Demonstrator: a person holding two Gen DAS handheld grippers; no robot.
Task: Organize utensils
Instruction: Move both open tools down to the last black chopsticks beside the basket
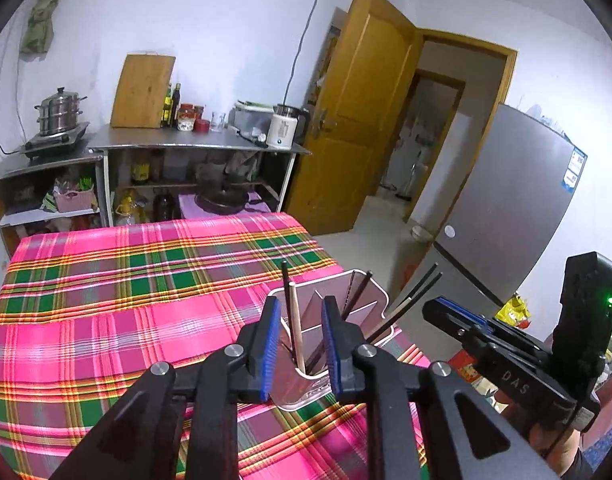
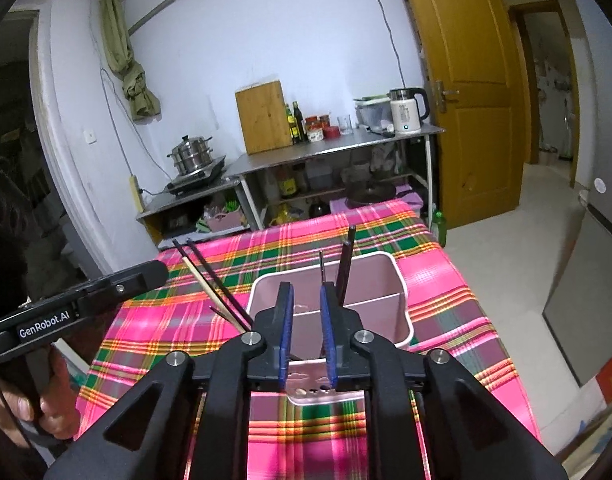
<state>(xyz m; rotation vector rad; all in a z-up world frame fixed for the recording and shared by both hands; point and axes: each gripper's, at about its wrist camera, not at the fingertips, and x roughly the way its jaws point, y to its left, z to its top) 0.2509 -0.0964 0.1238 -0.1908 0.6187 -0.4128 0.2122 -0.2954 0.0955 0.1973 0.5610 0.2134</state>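
Left wrist view shows the left gripper (image 1: 297,342) parted around chopsticks (image 1: 294,320) standing in the pink holder (image 1: 380,294) on the plaid tablecloth (image 1: 105,300); the right gripper (image 2: 307,334) is likewise parted and empty. Release looks finished; next, lift both clear.

Light: bright, even and cool, off the white walls.
Glare: sheen on the refrigerator (image 1: 518,216) door.
Edges: strong fisheye bend, black corners.
Focus: centre sharp, rims soft.

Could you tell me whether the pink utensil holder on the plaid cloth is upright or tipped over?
Upright. The utensil holder stands on its base, rim upward, with chopsticks leaning inside its compartments.
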